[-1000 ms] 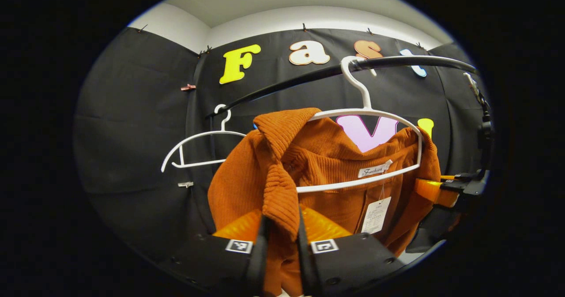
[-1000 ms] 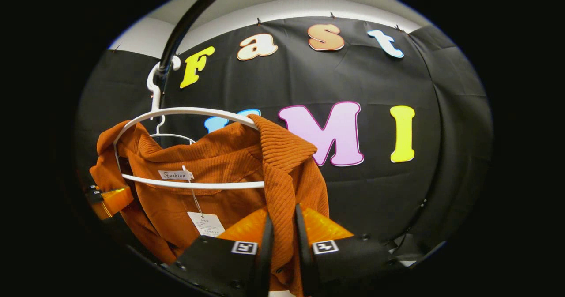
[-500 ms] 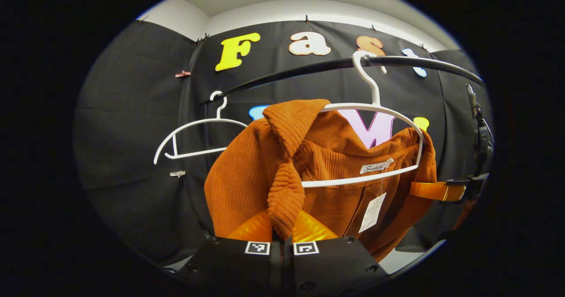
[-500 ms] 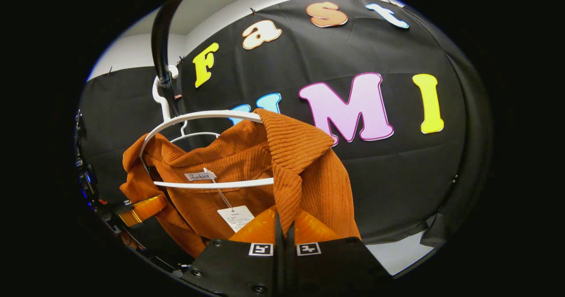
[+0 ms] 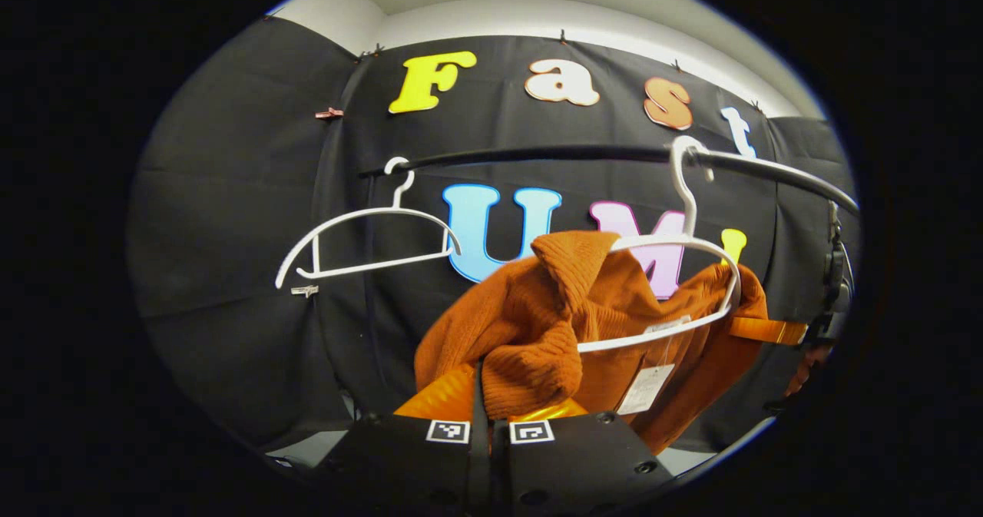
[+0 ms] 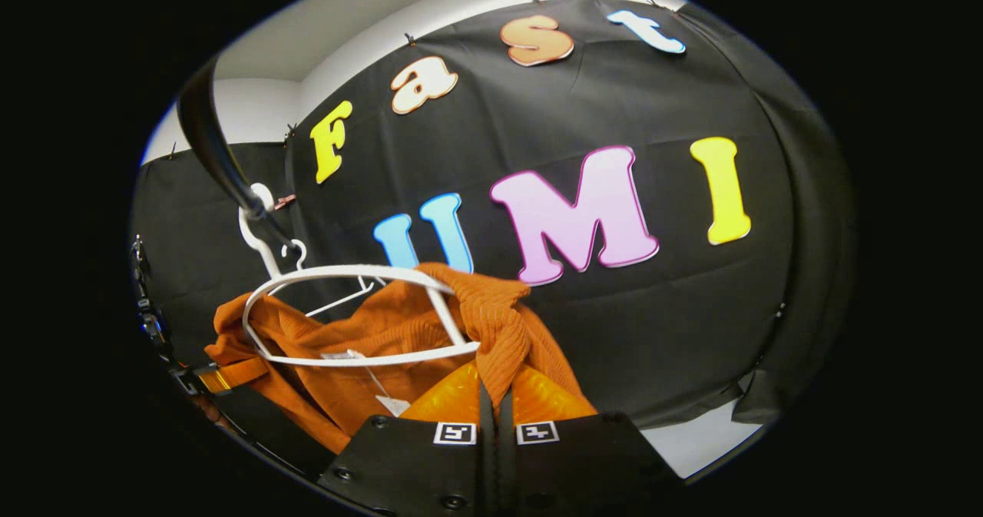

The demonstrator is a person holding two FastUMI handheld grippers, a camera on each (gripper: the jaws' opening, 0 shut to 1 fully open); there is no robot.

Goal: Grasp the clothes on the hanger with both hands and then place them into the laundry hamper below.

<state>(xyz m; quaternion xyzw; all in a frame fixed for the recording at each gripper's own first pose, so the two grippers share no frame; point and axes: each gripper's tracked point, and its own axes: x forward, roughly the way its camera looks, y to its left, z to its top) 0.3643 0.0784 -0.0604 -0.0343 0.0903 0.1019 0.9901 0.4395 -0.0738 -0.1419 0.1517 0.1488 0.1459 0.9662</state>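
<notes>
My left gripper (image 5: 491,417) is clamped on the rust-orange ribbed knit top (image 5: 537,325), bunched below the white wire hanger (image 5: 676,271). My right gripper (image 6: 495,409) pinches its other shoulder. Top's lower part is cut off from my views; can't see hem.

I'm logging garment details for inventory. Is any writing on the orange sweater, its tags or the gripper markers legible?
Nothing here can be read.
Neck label of the orange sweater: too blurred to read.
Hang tag: print too small to read.
Square black-and-white markers: coded patterns, no letters or numbers.
</notes>
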